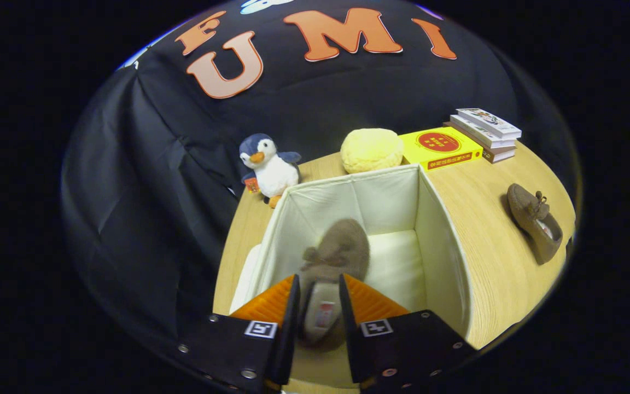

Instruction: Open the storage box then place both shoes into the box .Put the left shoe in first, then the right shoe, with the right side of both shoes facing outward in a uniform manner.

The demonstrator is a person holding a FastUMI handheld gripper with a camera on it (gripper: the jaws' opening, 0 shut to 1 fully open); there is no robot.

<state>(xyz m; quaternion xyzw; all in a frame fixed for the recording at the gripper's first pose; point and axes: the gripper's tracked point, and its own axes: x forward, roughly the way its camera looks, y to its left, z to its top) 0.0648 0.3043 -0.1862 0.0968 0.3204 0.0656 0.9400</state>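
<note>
A brown loafer (334,257) with a small bow hangs toe-down inside the open cream fabric storage box (441,241), over the box's pale floor. My gripper (318,298) is shut on this shoe, both fingers pressing the sides of its heel opening, where the light insole shows between them. The box stands on a wooden table (490,246), its top open. A second matching brown loafer (534,221) lies on the table to the right of the box, apart from it.
Beyond the box sit a plush penguin (268,164), a round yellow cushion (371,149), a yellow book (439,146) and a small stack of books (485,133). A white lid-like panel (245,279) lies against the box's left side. Black cloth backs the table.
</note>
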